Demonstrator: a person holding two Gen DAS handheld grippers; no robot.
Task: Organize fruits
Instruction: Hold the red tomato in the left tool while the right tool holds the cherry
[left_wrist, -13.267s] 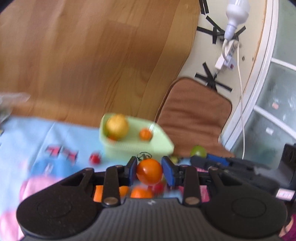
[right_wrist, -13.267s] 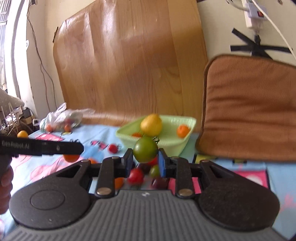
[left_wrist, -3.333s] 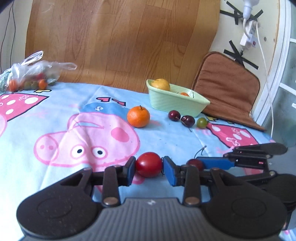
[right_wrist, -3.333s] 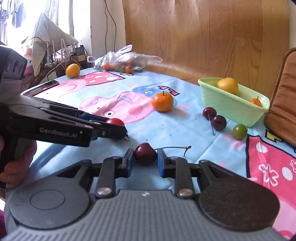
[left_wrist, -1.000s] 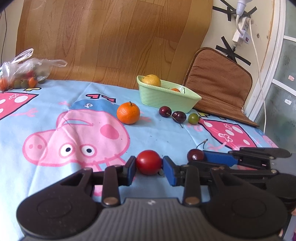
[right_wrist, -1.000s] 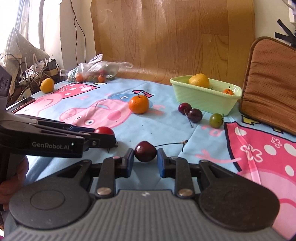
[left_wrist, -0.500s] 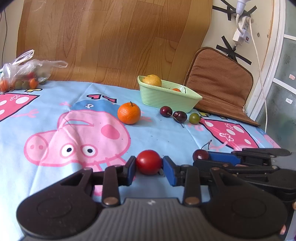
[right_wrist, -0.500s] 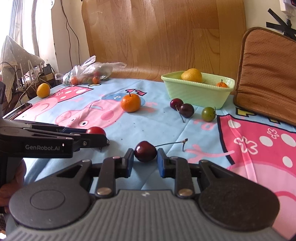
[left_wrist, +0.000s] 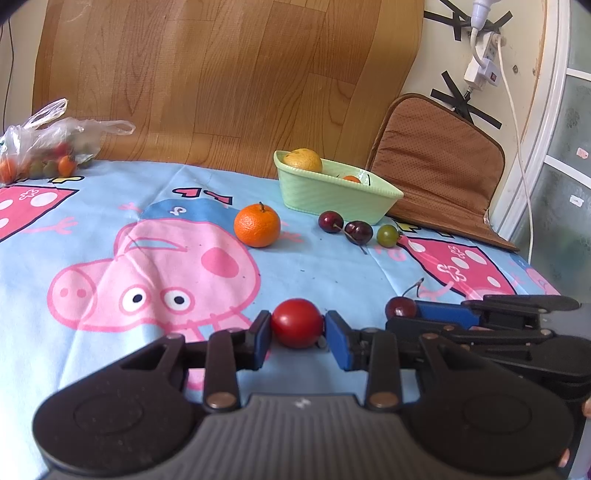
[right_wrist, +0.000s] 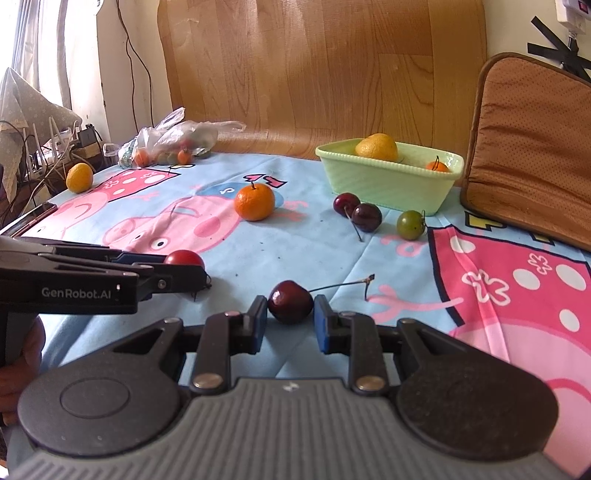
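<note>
The left gripper (left_wrist: 297, 330) pinches a red tomato (left_wrist: 297, 322). The right gripper (right_wrist: 290, 314) pinches a dark cherry (right_wrist: 290, 301). Both fruits are low over the cloth (left_wrist: 110, 229), well in front of the green bowl (left_wrist: 332, 197).

What could go wrong? Both fruits are small, round and smooth. A hard squeeze could squash them, and a soft squeeze could let them slip out and roll away. The cherry has a long stem (right_wrist: 341, 284) that sticks out to the side, so it could catch on the bowl's rim. The two grippers are close together, so they could bump on the way to the bowl.

Now the count. In the bowl there is one yellow fruit (left_wrist: 303, 160) and one small orange one (left_wrist: 351, 179). Just in front of the bowl lie two more cherries (left_wrist: 345, 227) and one green tomato (left_wrist: 387, 235). One big orange (left_wrist: 257, 225) sits in front of the bowl, off to its left. Far left of the bowl there is one bag (left_wrist: 44, 147) of little fruits, too many and too blurry to count. One more yellow fruit (right_wrist: 79, 178) sits by that bag, seen only from the right wrist.
</note>
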